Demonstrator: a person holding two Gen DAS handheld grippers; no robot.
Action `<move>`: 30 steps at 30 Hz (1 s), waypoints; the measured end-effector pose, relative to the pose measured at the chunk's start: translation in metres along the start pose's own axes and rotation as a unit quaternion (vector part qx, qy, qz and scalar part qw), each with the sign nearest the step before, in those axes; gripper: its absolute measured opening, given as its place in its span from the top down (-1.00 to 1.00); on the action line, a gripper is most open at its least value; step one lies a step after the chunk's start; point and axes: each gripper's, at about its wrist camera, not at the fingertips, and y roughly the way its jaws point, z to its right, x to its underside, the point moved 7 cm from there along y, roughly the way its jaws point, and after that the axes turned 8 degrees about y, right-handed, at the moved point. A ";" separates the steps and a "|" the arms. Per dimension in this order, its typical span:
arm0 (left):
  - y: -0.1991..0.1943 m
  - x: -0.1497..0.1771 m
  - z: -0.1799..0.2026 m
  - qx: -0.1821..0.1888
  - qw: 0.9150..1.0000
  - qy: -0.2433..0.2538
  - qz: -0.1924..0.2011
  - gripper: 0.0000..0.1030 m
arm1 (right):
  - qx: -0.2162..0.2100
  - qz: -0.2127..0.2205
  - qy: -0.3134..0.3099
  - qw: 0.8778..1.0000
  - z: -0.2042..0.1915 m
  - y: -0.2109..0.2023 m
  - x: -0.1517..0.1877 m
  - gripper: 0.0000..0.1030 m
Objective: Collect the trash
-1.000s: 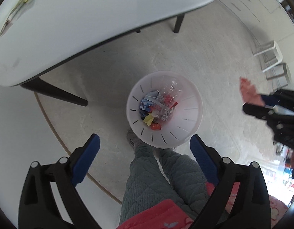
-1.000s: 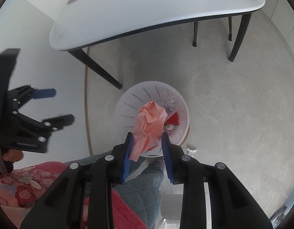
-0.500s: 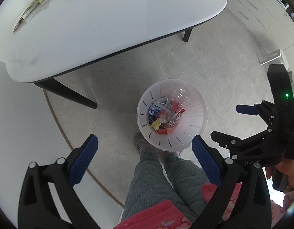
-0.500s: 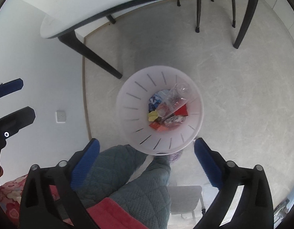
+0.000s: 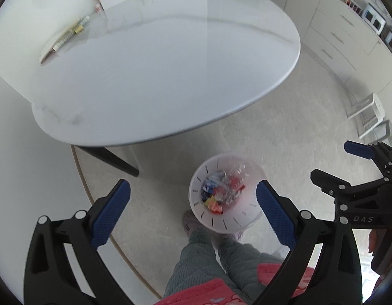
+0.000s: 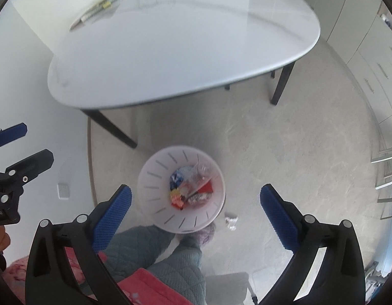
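White bin: trash basket (image 6: 155, 178) on the floor by the feet, wrappers piled inside.
Left gripper (image 5: 190, 211): spread wide, holding nothing.
Right gripper (image 6: 196, 211): same, wide and empty.
Stray bit: crumpled scrap (image 6: 231, 221) just beside the bin.
Tip: I'd drop the right one straight down over it, pinch low.

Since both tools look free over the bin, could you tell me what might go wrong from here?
1. A small crumpled scrap lies on the floor right of the bin; it could be overlooked.
2. The bin stands against the person's feet, so a step might tip it.
3. A long wrapper-like item rests at the table's far side; reaching it with the open right tool or left tool means a stretch.
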 end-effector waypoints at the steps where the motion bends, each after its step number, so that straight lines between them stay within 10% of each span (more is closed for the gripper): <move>1: -0.008 -0.004 -0.003 -0.004 1.000 -0.004 0.010 -0.84 | 0.000 0.010 0.002 1.000 -0.001 -0.010 -0.005 -0.95; 16: -0.151 -0.076 -0.046 -0.066 0.979 -0.064 0.184 -0.85 | -0.025 0.192 -0.012 0.981 -0.023 -0.157 -0.090 -0.95; 30: -0.179 -0.086 -0.053 -0.078 0.970 -0.076 0.219 -0.85 | -0.031 0.246 -0.017 0.969 -0.031 -0.198 -0.105 -0.95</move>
